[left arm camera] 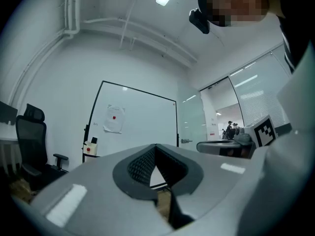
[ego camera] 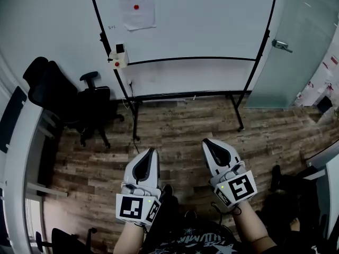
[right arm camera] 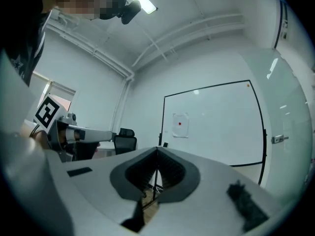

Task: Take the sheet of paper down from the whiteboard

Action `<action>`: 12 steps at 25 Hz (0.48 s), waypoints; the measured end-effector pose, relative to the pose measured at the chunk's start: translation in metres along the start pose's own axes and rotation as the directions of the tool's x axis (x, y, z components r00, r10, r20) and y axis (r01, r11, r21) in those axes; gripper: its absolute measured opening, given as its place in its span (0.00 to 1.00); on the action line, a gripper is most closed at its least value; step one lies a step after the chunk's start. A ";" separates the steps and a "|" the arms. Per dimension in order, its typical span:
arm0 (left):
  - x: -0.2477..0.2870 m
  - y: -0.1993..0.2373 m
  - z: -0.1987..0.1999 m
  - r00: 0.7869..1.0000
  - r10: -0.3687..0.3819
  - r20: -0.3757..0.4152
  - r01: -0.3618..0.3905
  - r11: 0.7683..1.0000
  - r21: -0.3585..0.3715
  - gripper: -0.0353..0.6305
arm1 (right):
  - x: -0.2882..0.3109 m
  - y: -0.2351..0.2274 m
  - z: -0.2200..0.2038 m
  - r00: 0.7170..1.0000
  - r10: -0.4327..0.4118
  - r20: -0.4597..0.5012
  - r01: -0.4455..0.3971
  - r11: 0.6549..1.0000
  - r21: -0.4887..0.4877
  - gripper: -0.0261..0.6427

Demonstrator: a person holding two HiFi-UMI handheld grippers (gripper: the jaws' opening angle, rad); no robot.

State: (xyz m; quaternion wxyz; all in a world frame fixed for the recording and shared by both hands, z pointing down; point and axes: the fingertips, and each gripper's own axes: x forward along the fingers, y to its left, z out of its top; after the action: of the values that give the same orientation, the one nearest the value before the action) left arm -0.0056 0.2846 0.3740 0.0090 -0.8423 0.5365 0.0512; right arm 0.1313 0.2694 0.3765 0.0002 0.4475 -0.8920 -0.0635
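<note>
A white sheet of paper (ego camera: pixel 136 8) hangs on the whiteboard (ego camera: pixel 212 20), pinned by a red round magnet (ego camera: pixel 136 7). It also shows far off as the paper (left arm camera: pixel 114 119) in the left gripper view and the paper (right arm camera: pixel 180 125) in the right gripper view. My left gripper (ego camera: pixel 150 151) and right gripper (ego camera: pixel 206 142) are held side by side over the wood floor, well short of the board. Both point level toward it. Each is shut with nothing between its jaws.
A black office chair (ego camera: pixel 71 97) stands left of the board's frame. A small white box (ego camera: pixel 119 58) sits on the board's tray ledge at its left post. A frosted glass door with a handle (ego camera: pixel 281 45) is to the right. Dark bags (ego camera: pixel 288 192) lie at the right.
</note>
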 end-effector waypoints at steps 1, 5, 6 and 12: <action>0.006 0.006 -0.001 1.000 -0.003 0.000 0.003 1.000 -0.003 0.06 | 0.007 -0.003 -0.001 1.000 -0.008 -0.002 0.008 1.000 0.002 0.06; 0.033 0.031 -0.006 1.000 -0.021 0.000 0.021 1.000 -0.010 0.06 | 0.039 -0.016 -0.006 1.000 -0.029 0.003 0.029 0.999 0.014 0.06; 0.040 0.038 -0.006 1.000 -0.025 0.001 0.025 1.000 -0.012 0.06 | 0.049 -0.019 -0.006 0.999 -0.035 0.005 0.035 0.999 0.013 0.06; 0.085 0.099 -0.009 0.999 -0.029 0.016 0.030 0.999 -0.038 0.06 | 0.122 -0.037 -0.010 0.999 -0.051 0.007 0.051 0.999 0.003 0.06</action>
State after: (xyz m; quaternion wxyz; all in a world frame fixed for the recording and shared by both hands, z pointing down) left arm -0.0584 0.1652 0.3784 -0.0019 -0.8498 0.5228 0.0677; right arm 0.0887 0.1489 0.3755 -0.0049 0.4698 -0.8805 -0.0639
